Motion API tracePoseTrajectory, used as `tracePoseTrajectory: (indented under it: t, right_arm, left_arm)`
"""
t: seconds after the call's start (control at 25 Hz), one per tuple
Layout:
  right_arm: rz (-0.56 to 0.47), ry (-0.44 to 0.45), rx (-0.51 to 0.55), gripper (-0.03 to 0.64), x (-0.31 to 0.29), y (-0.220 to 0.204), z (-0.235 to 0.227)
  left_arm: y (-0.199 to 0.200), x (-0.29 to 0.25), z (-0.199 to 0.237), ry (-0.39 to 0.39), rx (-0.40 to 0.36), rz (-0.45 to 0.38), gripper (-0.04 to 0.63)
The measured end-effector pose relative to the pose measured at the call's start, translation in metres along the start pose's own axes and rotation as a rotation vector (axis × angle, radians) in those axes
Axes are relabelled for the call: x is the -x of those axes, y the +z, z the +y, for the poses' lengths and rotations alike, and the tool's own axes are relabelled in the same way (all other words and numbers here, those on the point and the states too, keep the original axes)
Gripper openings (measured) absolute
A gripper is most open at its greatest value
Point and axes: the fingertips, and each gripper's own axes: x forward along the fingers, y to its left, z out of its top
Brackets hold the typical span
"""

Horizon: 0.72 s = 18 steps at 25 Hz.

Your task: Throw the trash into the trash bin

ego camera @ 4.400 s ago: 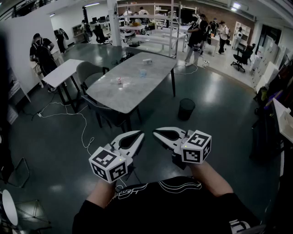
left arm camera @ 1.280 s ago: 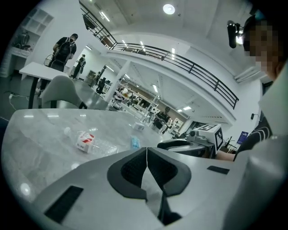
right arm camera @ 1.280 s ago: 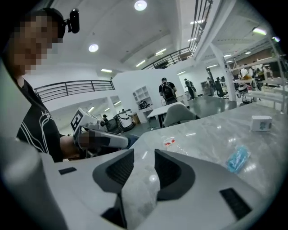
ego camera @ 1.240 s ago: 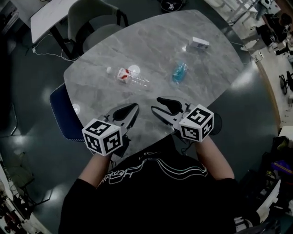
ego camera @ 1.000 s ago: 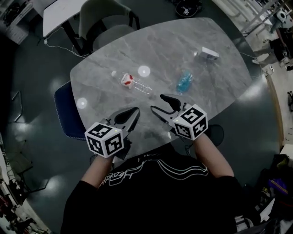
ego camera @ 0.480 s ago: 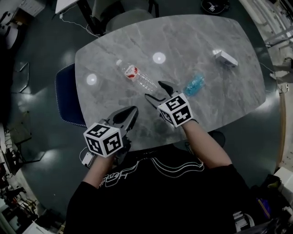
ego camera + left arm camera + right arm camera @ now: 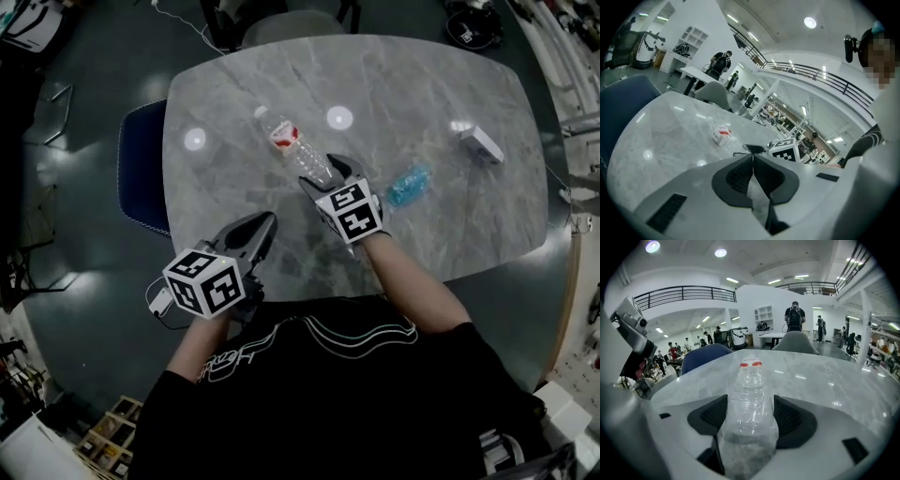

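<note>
A clear plastic bottle (image 7: 295, 150) with a red-and-white label lies on its side on the grey marble table (image 7: 441, 94). My right gripper (image 7: 325, 175) is open, low over the table, and straddles the bottle's bottom end. In the right gripper view the bottle (image 7: 750, 380) lies lengthwise between the two pads, cap end away from me. My left gripper (image 7: 265, 223) is shut and empty near the table's front edge, its tips (image 7: 753, 157) together. The left gripper view shows the bottle (image 7: 723, 134) farther off. No trash bin is in view.
A crumpled blue bottle (image 7: 409, 186) lies right of my right gripper and a small white box (image 7: 480, 142) sits near the right edge. A blue chair (image 7: 141, 178) stands at the table's left side, a grey chair (image 7: 291, 23) at the far side.
My right gripper has moved forward and down over the table, opened wider, and now has the clear bottle between its jaws. The left gripper sank slightly and stays shut.
</note>
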Motion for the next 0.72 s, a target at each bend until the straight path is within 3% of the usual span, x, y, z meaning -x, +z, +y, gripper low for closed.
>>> tracePoseTrajectory:
  t: [0.32, 0.72]
  right_arm:
    - [0.013, 0.007, 0.036, 0.313, -0.006, 0.003, 0.001]
    - [-0.022, -0.025, -0.062, 0.305, 0.014, 0.023, 0.015]
  left_arm:
    - [0.004, 0.017, 0.013, 0.036, 0.031, -0.053, 0.011]
    - [0.009, 0.032, 0.024, -0.03, 0.037, -0.042, 0.011]
